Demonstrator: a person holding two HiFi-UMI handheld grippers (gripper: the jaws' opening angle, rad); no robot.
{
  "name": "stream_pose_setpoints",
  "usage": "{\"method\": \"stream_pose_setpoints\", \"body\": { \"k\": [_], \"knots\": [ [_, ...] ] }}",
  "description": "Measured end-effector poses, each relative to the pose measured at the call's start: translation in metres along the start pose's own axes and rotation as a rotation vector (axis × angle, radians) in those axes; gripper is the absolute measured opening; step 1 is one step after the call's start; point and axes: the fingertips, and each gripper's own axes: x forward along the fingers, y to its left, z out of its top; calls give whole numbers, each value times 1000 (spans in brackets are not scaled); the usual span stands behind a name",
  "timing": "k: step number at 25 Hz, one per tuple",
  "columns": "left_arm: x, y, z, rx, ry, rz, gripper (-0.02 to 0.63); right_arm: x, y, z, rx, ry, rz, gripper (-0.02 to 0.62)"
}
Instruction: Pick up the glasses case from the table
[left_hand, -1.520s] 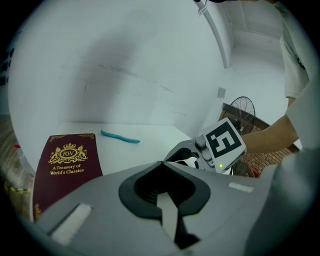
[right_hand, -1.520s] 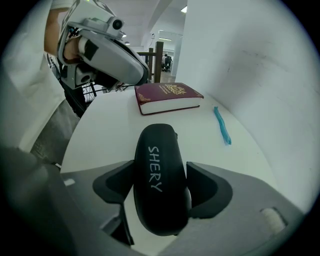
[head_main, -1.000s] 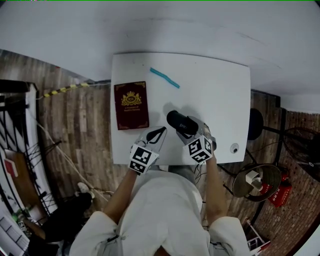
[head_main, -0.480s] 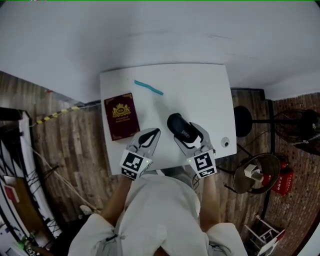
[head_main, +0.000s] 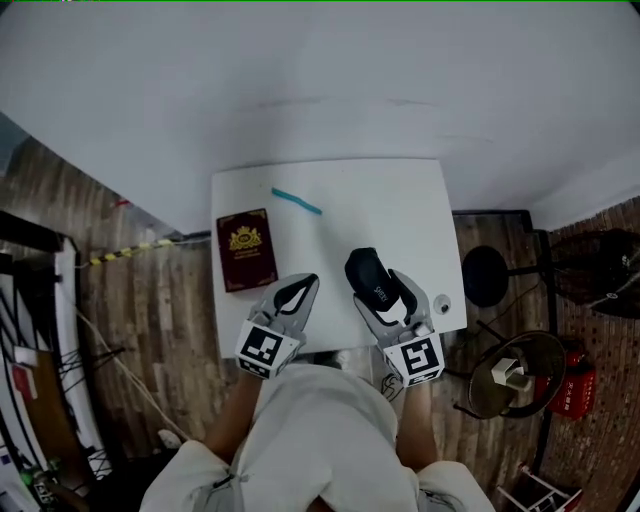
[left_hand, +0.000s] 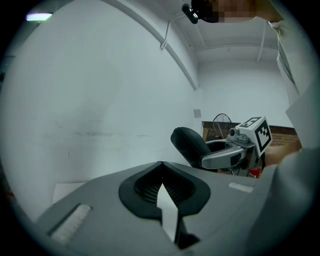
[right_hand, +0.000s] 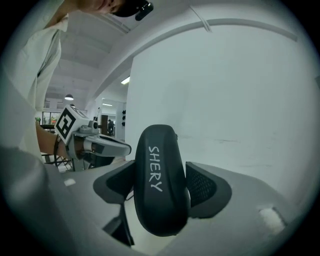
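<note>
- My right tongs (right_hand: 160, 186) pinch the black glasses case (right_hand: 159, 170) across its middle, and the pads hide its sides.
- My left tongs (left_hand: 162, 186) are pressed together with nothing between them.
- In the head view the case hangs over the worktop's (head_main: 400, 200) near edge; I can't tell whether it touches.
- 2 other items lie on the worktop, a maroon booklet (head_main: 246, 248) and a blue strip (head_main: 296, 201), both too small to identify.

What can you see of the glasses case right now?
The glasses case is a black, matte, rounded oblong shell with white lettering, SHERY, along it, and looks closed. The right gripper is shut on it, a pad on each long side, its far end jutting past the jaws. It appears lifted off the white table; nothing else touches it.
</note>
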Motion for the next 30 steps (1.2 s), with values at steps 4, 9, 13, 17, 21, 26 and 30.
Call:
{"method": "stream_pose_setpoints", "body": {
  "k": [4, 9, 13, 17, 21, 26, 30],
  "knots": [
    [-15, -11, 6, 8, 1, 38, 20, -18, 0, 14, 50, -70, 14, 316],
    [-28, -18, 12, 16, -6, 76, 20, -28, 2, 21, 57, -110, 56, 313],
    [-30, -20, 18, 29, -26, 84, 20, -32, 3, 21, 60, -116, 58, 313],
    [-27, -25, 19, 34, -33, 69, 20, -33, 2, 22, 47, -111, 57, 313],
    [-22, -28, 18, 44, -29, 56, 20, -32, 0, 22, 45, -108, 52, 313],
    [-18, -26, 27, 59, -55, 48, 20, -29, -2, 21, 40, -105, 47, 313],
    [-17, -24, 25, 55, -49, 50, 20, -26, -3, 23, 39, -107, 48, 313]
  ]
}}
